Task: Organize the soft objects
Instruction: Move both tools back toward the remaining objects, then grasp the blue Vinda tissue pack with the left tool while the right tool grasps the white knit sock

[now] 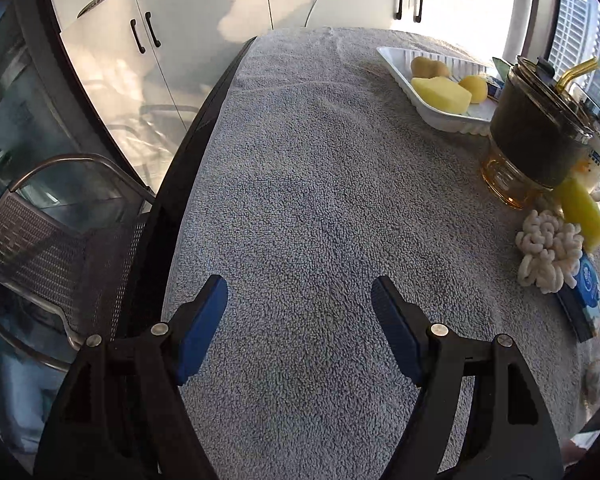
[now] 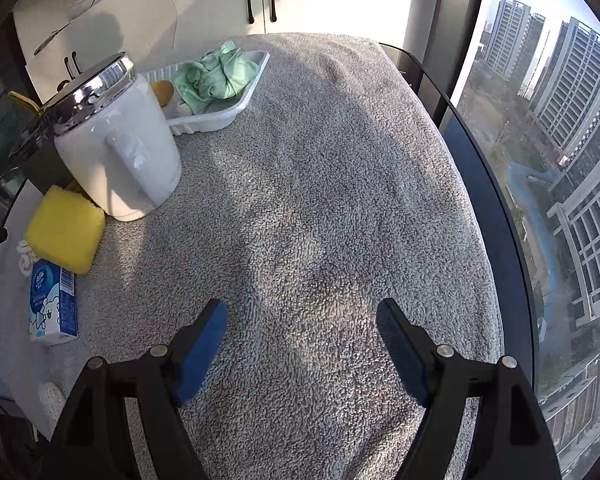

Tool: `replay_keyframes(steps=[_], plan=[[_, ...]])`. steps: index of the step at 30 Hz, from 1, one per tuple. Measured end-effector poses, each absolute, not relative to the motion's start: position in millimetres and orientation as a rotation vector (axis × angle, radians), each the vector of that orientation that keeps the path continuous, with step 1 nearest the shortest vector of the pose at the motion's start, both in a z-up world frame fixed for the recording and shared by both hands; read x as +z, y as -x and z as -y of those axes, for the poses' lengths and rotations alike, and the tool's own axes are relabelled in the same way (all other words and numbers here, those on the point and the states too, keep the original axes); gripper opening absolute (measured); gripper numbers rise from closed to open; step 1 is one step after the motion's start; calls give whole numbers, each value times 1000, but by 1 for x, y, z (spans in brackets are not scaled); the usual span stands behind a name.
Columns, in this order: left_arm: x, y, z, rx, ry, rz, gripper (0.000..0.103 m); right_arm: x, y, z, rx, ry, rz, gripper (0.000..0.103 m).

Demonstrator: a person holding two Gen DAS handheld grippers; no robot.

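A white tray [image 1: 428, 114] at the far right holds a pale yellow sponge [image 1: 442, 94] and two rounded yellow-brown pieces. The right wrist view shows the same tray [image 2: 220, 118] with a crumpled green cloth [image 2: 214, 76] in it. On the grey towel [image 1: 320, 200] lie a yellow sponge [image 1: 580, 212] [image 2: 66, 232], a cream looped fabric piece [image 1: 548, 250] and a blue tissue pack [image 1: 588, 296] [image 2: 52, 304]. My left gripper [image 1: 300, 304] hangs open over bare towel, left of these. My right gripper [image 2: 302, 328] is open over bare towel, with nothing between its fingers.
A dark glass cup with a yellow straw [image 1: 540, 136] and a white lidded mug [image 2: 120, 148] stand between the tray and the loose soft things. A mesh chair [image 1: 60, 248] sits past the table's left edge. A window [image 2: 560, 160] borders the right edge.
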State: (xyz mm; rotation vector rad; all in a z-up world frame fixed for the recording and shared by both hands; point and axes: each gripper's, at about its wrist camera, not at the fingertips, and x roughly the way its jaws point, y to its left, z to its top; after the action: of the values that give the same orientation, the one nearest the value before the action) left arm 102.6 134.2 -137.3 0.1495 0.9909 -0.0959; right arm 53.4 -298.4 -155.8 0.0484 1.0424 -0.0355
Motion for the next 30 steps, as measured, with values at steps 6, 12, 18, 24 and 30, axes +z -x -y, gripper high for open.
replay_keyframes(steps=[6,12,18,24,30], plan=[[-135,-66,-100,-209,-180,-1000,73,-148,-24,268,35,-49,-1026,80],[-128,-45,-74,-299,-162,-991,73,-145,-5,236,128,-33,-1026,80],[-123,-36,-57,-361,-149,-995,73,-144,6,204,204,40,-1024,80],[-122,-31,-40,-391,-165,-994,73,-146,14,178,312,35,-1039,80],[-120,-27,-22,-419,-192,-976,73,-157,21,151,393,85,-1055,80]])
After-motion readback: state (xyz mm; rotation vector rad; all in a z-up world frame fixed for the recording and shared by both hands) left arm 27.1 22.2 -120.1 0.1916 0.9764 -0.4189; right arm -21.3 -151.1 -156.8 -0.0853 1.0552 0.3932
